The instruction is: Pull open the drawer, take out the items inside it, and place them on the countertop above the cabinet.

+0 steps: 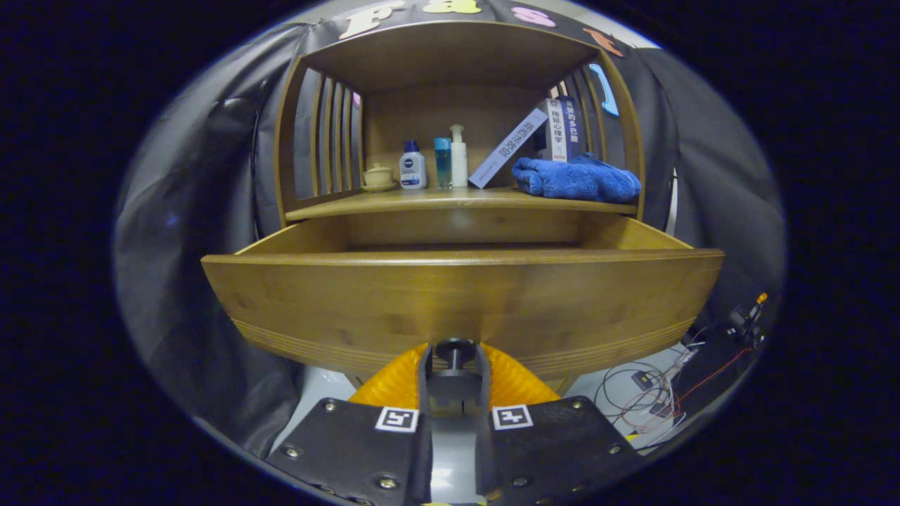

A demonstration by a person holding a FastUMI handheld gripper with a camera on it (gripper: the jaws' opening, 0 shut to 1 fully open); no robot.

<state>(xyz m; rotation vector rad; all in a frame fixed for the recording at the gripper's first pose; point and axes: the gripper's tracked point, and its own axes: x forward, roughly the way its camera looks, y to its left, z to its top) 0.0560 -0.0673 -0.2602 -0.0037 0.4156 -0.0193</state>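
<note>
A wooden cabinet stands ahead with its drawer pulled well out toward me. The drawer's dark round knob sits between my fingers, and my gripper is shut on it. From this low angle the drawer's inside is hidden behind its front panel, so I cannot tell what it holds. Above the drawer is the countertop, a wooden shelf surface inside an open hutch.
On the countertop stand a small lidded cup, three bottles, leaning books and a blue towel at the right. Loose cables lie on the floor to the lower right. Black cloth surrounds the cabinet.
</note>
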